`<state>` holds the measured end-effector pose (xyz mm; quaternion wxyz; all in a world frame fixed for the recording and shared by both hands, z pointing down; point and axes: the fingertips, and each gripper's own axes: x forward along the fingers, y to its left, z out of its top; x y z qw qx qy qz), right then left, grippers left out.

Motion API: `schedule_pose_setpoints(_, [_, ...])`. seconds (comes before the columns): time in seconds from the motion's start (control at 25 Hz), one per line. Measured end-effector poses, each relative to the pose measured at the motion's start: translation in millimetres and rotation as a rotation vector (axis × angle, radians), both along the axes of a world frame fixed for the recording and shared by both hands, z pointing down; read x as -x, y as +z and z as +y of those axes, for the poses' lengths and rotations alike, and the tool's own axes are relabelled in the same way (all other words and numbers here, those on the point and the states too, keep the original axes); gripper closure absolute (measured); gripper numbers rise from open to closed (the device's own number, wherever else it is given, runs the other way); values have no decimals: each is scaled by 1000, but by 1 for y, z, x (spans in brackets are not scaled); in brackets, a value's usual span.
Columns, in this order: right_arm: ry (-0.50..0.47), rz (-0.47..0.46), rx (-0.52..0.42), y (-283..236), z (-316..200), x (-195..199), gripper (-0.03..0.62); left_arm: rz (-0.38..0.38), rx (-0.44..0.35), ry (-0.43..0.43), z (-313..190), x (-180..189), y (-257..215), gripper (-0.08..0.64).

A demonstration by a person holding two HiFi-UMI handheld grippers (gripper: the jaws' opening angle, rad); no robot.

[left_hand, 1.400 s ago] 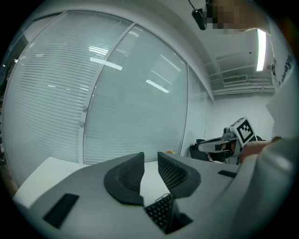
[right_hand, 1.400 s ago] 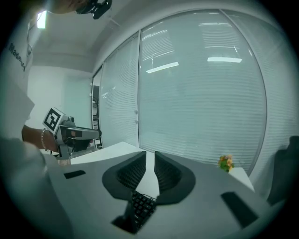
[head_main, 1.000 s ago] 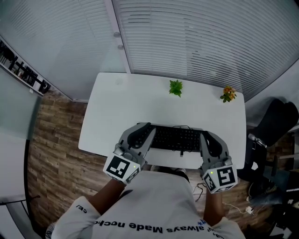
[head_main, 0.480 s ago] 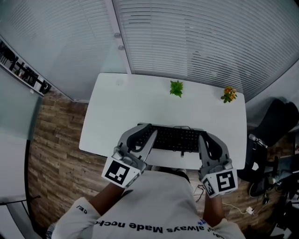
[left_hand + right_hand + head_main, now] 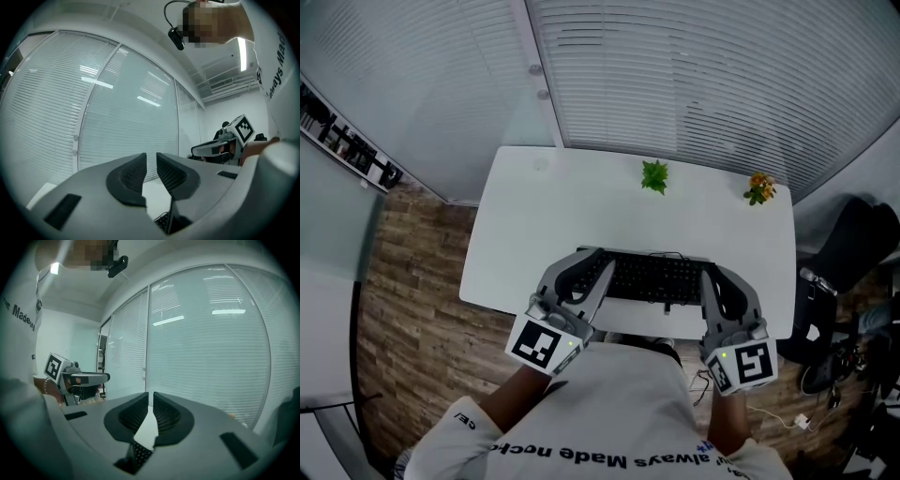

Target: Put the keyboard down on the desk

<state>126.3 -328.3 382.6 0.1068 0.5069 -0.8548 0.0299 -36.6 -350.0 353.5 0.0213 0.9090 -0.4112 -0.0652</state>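
A black keyboard (image 5: 656, 278) sits crosswise over the near part of the white desk (image 5: 581, 206); I cannot tell whether it rests on the surface. My left gripper (image 5: 586, 267) is shut on the keyboard's left end and my right gripper (image 5: 712, 281) on its right end. In the left gripper view the jaws (image 5: 151, 161) stand almost together, with a sliver of keys (image 5: 164, 222) below them. The right gripper view shows its jaws (image 5: 151, 399) closed over the keyboard's edge (image 5: 139, 453).
A small green plant (image 5: 654, 176) and an orange-flowered one (image 5: 758, 188) stand at the desk's far edge, before window blinds. A black chair (image 5: 853, 248) is at the right of the desk. Wooden floor lies to the left.
Almost nothing differs; both grippers and the keyboard have shifted very slightly toward me, and the grip on each end is the same.
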Motion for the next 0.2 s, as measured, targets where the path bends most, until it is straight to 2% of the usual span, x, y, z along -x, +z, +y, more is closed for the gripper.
schedule_pose_setpoints(0.2, [5,1,0,0,4,1,554,-2,18,-1,3,2,3,479])
